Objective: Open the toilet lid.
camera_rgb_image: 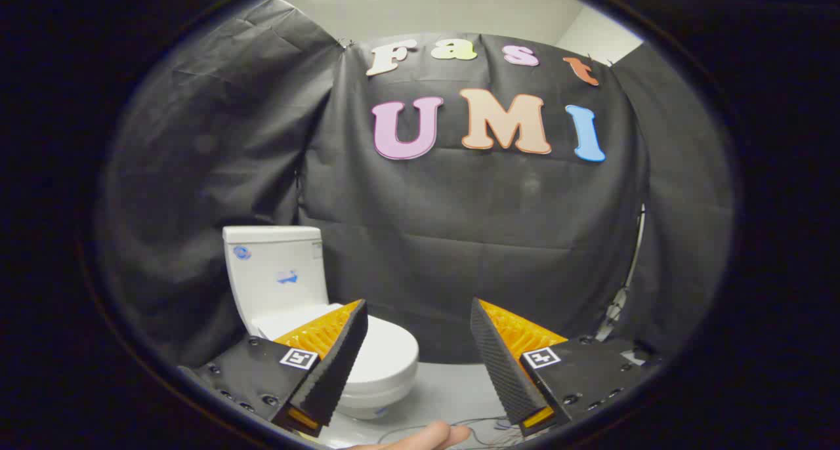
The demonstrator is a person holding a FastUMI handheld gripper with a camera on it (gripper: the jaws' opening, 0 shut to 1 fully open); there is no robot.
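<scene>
The gripper (417, 309) has its fingers spread wide on nothing, and the closed toilet lid (387, 345) lies beyond the left finger at about ten o'clock, likely rigid, smooth, slippery plastic, hinged at the tank (275, 273), best hooked under its front lip.

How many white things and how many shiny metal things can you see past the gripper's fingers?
White: 1, the toilet with its lid down.
Shiny metal: 1, a curved pole by the black cloth wall.
Total: 2.
The gripper is open, holding nothing.
</scene>
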